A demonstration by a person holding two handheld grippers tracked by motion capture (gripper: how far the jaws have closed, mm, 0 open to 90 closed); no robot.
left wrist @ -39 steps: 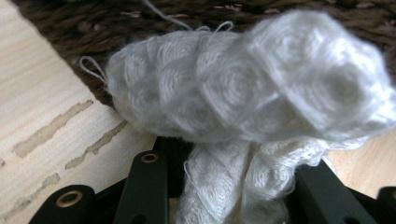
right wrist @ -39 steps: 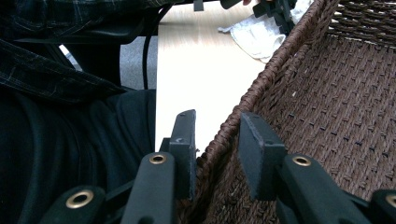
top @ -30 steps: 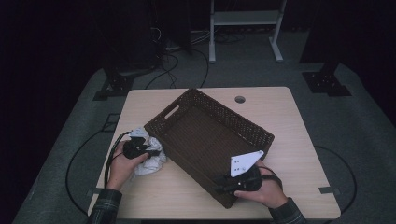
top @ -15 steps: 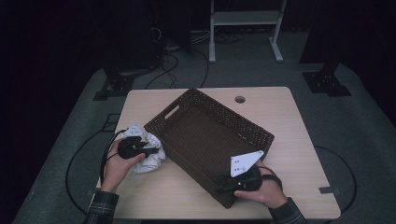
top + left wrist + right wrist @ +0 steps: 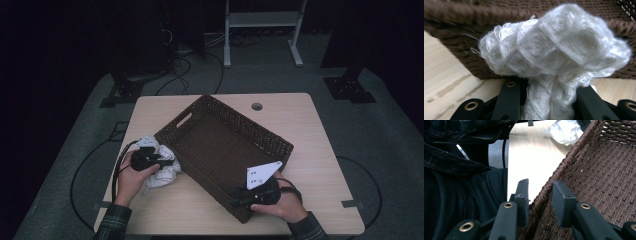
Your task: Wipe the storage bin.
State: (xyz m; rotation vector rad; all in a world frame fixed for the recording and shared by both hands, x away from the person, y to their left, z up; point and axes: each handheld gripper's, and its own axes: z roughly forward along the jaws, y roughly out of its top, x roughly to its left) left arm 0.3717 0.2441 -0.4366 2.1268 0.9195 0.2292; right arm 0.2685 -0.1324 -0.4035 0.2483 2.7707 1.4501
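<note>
A dark brown woven basket (image 5: pixel 250 125) lies slantwise in the middle of the table. Beside its left wall is a crumpled white cloth (image 5: pixel 162 176), and my left gripper (image 5: pixel 169 163) is shut on it. In the left gripper view the cloth (image 5: pixel 554 50) bulges out above the jaws of the left gripper (image 5: pixel 549 90), close to the basket wall (image 5: pixel 461 60). My right gripper (image 5: pixel 235 202) is shut on the basket's near corner. In the right gripper view the right gripper (image 5: pixel 540 195) has one jaw outside and one inside the basket rim (image 5: pixel 564 162).
The light wood table (image 5: pixel 310 150) has bare surface to the right of the basket and along the front edge. A round cable hole (image 5: pixel 257 106) sits near the far edge. The person's dark sleeve (image 5: pixel 454 165) is close to the right gripper.
The left hand has shifted slightly with the cloth beside the basket's left wall. The right gripper has stayed on the basket corner.
</note>
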